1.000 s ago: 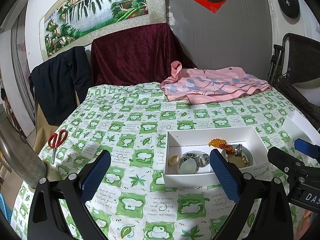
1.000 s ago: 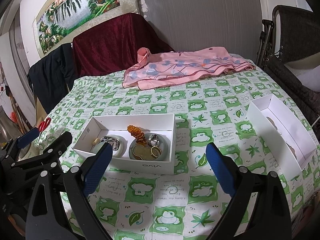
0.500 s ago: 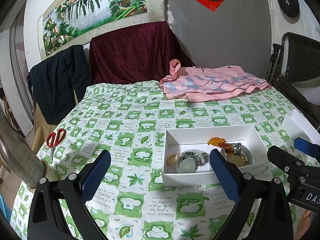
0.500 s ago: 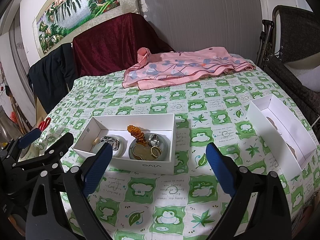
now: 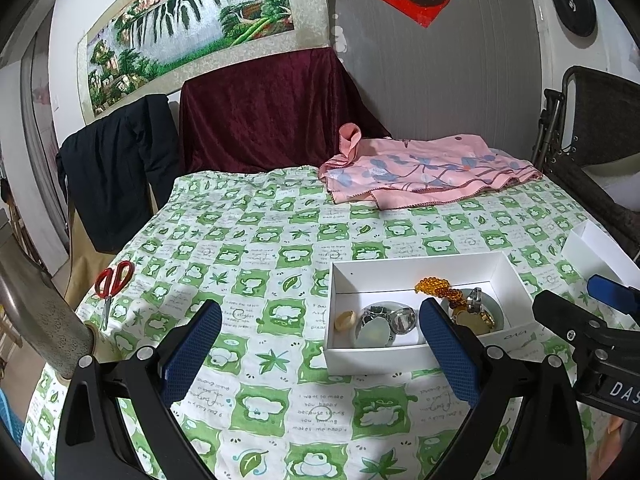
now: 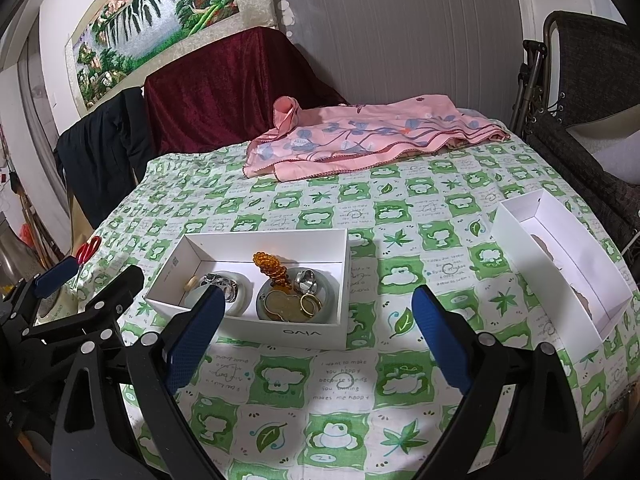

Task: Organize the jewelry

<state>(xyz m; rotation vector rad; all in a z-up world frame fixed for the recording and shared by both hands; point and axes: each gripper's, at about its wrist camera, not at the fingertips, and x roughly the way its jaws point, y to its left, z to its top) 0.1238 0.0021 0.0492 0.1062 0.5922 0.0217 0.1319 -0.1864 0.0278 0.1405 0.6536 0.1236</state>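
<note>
A white box [image 5: 416, 268] [image 6: 344, 264] sits on the green-checked tablecloth and holds jewelry: an amber bead bracelet [image 5: 438, 287] [image 6: 271, 265], silver rings [image 6: 306, 279], a gold pendant [image 6: 285, 303], a small beige ring [image 5: 346, 319] and pale round dishes. A second white box [image 6: 560, 264] stands at the right; its contents are unclear. My left gripper [image 5: 320, 320] hovers open just in front of the jewelry box. My right gripper [image 6: 316, 308] is open too, near the box's front wall. Neither holds anything.
Red scissors [image 5: 112, 280] lie near the table's left edge. A pink floral cloth [image 5: 424, 172] is heaped at the back. A dark red draped chair [image 5: 260, 116] and a dark jacket [image 5: 116, 168] stand behind the table, a folding chair [image 6: 580, 80] at right.
The left wrist view has shifted slightly, the box sitting a little lower and left in it. The right gripper has barely moved. Both stay open.
</note>
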